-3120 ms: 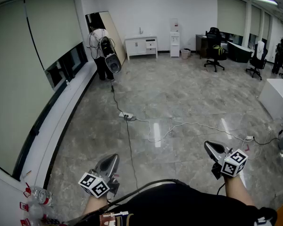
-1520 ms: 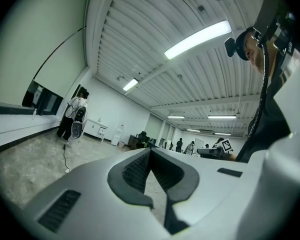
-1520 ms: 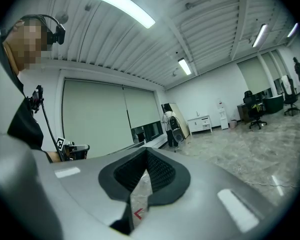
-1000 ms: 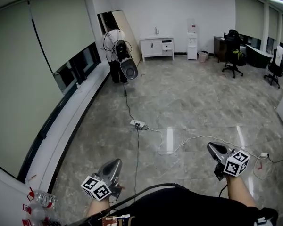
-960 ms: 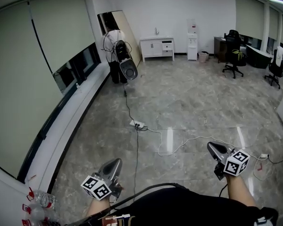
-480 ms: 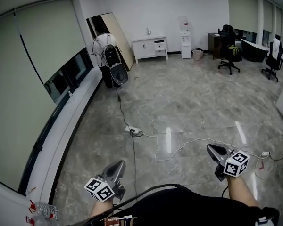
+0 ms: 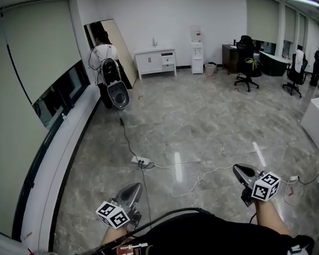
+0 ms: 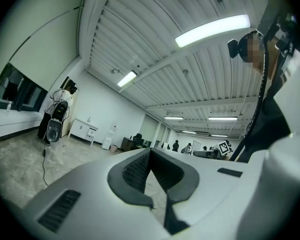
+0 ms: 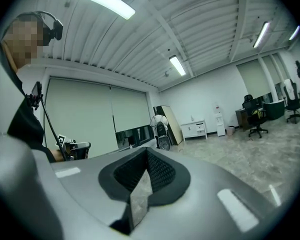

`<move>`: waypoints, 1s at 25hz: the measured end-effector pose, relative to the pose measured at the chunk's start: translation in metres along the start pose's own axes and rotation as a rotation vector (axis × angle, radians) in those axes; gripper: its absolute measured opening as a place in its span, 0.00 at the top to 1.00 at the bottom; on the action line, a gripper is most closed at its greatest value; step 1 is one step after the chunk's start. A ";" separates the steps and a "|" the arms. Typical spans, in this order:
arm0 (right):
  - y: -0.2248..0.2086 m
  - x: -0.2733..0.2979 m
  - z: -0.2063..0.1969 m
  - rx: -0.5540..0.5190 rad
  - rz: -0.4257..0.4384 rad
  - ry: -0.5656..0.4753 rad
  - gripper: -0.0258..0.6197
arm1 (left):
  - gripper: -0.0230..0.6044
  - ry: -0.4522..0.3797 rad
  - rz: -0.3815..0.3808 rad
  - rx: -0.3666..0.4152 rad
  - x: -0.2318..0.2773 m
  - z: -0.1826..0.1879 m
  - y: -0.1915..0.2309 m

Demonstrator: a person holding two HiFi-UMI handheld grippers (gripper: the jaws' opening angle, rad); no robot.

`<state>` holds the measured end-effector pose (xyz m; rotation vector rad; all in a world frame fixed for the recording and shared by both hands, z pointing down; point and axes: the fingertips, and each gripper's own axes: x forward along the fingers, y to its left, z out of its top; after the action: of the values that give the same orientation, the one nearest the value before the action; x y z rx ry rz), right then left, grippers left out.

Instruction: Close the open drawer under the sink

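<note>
The left gripper [image 7: 134,188] and right gripper [image 7: 238,169] are both closed and empty, held low by the person's waist. The sink cabinet [image 7: 150,62] stands well away at the far wall. Its drawer [image 7: 169,59] looks pulled out, so the whole approach and push remain.

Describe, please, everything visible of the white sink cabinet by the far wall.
The white sink cabinet stands on short legs against the far wall, a small tap on its top. Doors fill its left front, stacked drawers its right; one drawer looks pulled out, though distance blurs it. A water dispenser stands to its right, apart.
</note>
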<state>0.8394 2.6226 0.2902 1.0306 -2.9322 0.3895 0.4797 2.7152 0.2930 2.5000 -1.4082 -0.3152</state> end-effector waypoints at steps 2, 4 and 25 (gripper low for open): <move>0.010 0.040 0.009 0.000 -0.001 -0.011 0.96 | 0.97 0.007 -0.010 0.022 0.001 0.021 0.035; 0.019 0.080 0.017 -0.005 -0.005 -0.017 0.96 | 0.97 0.011 -0.013 0.034 -0.002 0.038 0.074; -0.096 0.346 0.049 -0.012 0.162 0.042 0.96 | 0.97 -0.011 0.124 0.046 0.115 0.080 0.267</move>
<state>0.6316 2.3259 0.2958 0.7754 -2.9852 0.3904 0.2989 2.4736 0.2970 2.4362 -1.5835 -0.2761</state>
